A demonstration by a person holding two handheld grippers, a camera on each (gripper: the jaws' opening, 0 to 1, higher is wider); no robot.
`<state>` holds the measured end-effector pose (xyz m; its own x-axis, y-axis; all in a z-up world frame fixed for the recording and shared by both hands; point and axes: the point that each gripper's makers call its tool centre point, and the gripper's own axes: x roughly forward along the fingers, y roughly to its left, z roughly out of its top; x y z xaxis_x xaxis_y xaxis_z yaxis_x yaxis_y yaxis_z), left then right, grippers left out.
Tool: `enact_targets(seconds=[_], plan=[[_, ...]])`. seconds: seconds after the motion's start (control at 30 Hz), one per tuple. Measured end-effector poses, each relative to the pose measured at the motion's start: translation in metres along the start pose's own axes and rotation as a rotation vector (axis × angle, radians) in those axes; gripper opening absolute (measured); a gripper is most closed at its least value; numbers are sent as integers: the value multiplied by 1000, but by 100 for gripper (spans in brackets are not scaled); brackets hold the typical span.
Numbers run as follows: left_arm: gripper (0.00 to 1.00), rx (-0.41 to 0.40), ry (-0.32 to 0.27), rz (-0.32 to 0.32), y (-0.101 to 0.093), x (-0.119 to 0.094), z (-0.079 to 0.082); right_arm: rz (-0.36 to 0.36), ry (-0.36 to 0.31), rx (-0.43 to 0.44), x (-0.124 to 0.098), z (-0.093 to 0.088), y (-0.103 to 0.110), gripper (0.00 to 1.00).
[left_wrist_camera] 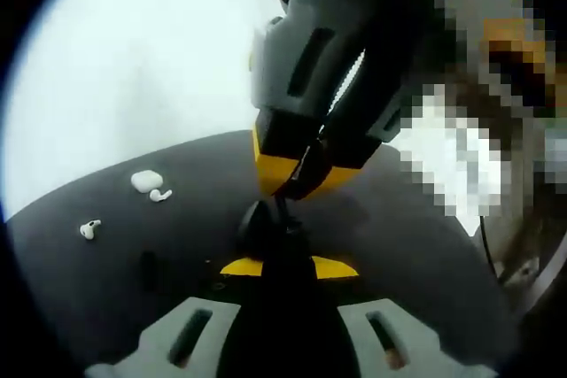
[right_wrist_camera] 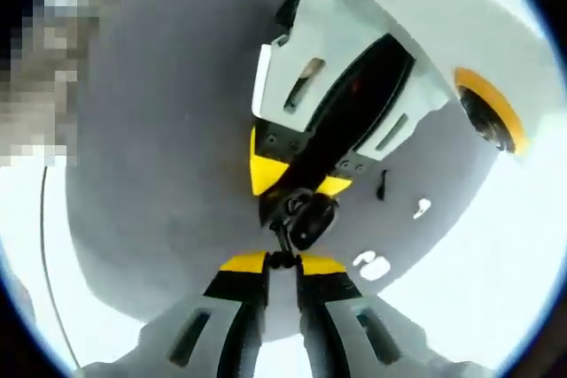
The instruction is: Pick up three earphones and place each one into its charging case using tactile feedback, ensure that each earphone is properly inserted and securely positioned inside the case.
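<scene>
Black and yellow, our own left gripper (left_wrist_camera: 282, 245) rises from six o'clock in the left gripper view, its jaws pressed onto a dark charging case (left_wrist_camera: 266, 223) just ahead. From twelve o'clock the right gripper (left_wrist_camera: 297, 181) descends tip-first to meet it. In the right gripper view the roles flip: our right gripper (right_wrist_camera: 282, 254) comes up from six o'clock, jaws nearly together and pinching a small dark earphone (right_wrist_camera: 285, 235) by what looks like its stem, while the left gripper (right_wrist_camera: 297, 196) holds the case (right_wrist_camera: 306, 217) at centre. We judge the step is seating this earphone; to do it well we should keep the case steady, line the stem with its socket, and press gently until resistance tells us it is home. Farther off, on the grey mat (left_wrist_camera: 133, 254), a white case (left_wrist_camera: 146, 181) sits at about ten o'clock with a white earphone (left_wrist_camera: 160, 195) touching it, and another white earphone (left_wrist_camera: 89, 229) lies well apart at nine o'clock. We cannot tell whether the dark case's lid is open, nor see its socket; the jaws hide both.
</scene>
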<state>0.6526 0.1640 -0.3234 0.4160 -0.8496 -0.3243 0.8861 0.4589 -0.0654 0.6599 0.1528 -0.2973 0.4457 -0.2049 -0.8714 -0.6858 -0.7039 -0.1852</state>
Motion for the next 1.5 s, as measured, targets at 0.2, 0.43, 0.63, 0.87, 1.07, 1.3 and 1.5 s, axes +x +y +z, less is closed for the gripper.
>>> enact_targets(seconds=[0.2,0.43,0.63,0.87,1.07,1.3,1.5], plan=[[14,-5,0,3,1,0,0,-21,-9,-14,-4,7,-1,14],[14,-7,-1,5,1,-1,0,-26,-21,-14,-5,12,0,14],[14,-7,0,8,2,-1,0,-39,-27,-10,-2,14,-2,14],[14,-7,-1,7,2,0,1,-36,-36,8,-2,12,-3,14],[14,14,3,9,2,0,0,-14,-68,44,-3,9,-6,14],[14,30,5,10,2,0,0,10,-124,99,-3,5,-7,14],[14,37,6,12,3,0,0,6,-134,105,-2,2,-8,14]])
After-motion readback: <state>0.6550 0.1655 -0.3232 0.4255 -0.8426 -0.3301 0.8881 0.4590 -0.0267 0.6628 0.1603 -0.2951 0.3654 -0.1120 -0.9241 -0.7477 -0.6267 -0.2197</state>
